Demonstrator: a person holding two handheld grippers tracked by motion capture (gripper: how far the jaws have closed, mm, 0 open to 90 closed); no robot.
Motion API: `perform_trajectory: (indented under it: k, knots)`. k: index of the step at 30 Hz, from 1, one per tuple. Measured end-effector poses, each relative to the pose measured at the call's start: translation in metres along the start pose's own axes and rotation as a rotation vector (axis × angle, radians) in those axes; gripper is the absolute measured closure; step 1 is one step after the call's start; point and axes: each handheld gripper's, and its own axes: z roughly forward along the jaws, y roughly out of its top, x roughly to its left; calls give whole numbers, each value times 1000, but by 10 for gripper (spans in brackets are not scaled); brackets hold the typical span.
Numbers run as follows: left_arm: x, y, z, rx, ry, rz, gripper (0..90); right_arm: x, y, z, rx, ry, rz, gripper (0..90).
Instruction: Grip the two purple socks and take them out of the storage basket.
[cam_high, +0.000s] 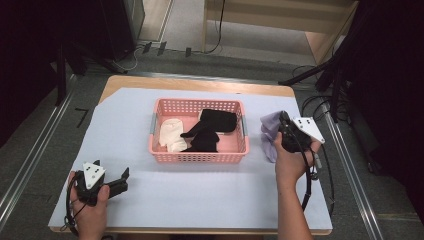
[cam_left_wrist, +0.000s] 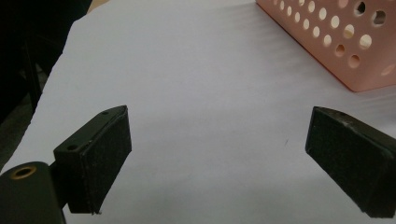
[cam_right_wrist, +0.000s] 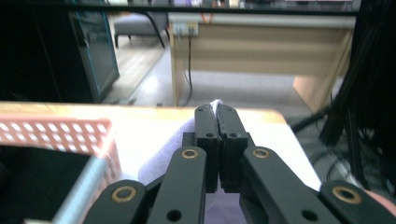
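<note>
Recording lab or studio: black curtains are enclosing a table under a white sheet, floor rails are flanking it, and cables are trailing toward a wooden desk.

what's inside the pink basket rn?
In the pink basket: a white garment at left and black garments at centre-right, overlapping. Anything beneath them is covered. The lavender cloth is outside, pinched in the right gripper.

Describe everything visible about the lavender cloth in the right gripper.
The lavender cloth is a soft, crumpled piece of pale purple fabric. It hangs bunched from the right gripper, whose jaws are shut on a fold of it. It is just right of the pink basket, outside it, above the white table cover.
</note>
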Motion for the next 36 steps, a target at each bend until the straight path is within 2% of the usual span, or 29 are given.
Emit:
perform_trajectory:
  k: [3, 6, 8, 10, 12, 21, 24, 28, 31, 36]
  knots:
    - [0, 0, 0, 0, -1, 2, 78, -7, -15, 3, 48, -6, 11, 877]
    - [0, 0, 0, -1, 1, 4, 78, -12, -28, 3, 83, 11, 23, 793]
    - [0, 0, 0, -1, 2, 7, 78, -16, -34, 1, 94, 37, 66, 715]
    - [0, 0, -1, 3, 4, 7, 78, -19, -39, -4, 104, 53, 106, 681]
    - [-1, 0, -1, 4, 4, 8, 78, -22, -43, -8, 112, 62, 111, 651]
    - [-1, 0, 0, -4, 6, 6, 79, -38, -56, -34, 116, 106, 72, 578]
    - [-1, 0, -1, -4, 7, 8, 78, -44, -61, -42, 127, 127, 81, 553]
    - [-1, 0, -1, -4, 7, 8, 79, -53, -68, -53, 125, 167, 62, 505]
    - [-1, 0, -1, -5, 8, 8, 78, -58, -73, -61, 121, 200, 27, 480]
    - [-1, 0, -1, -6, 7, 7, 79, -65, -80, -74, 133, 211, -1, 451]
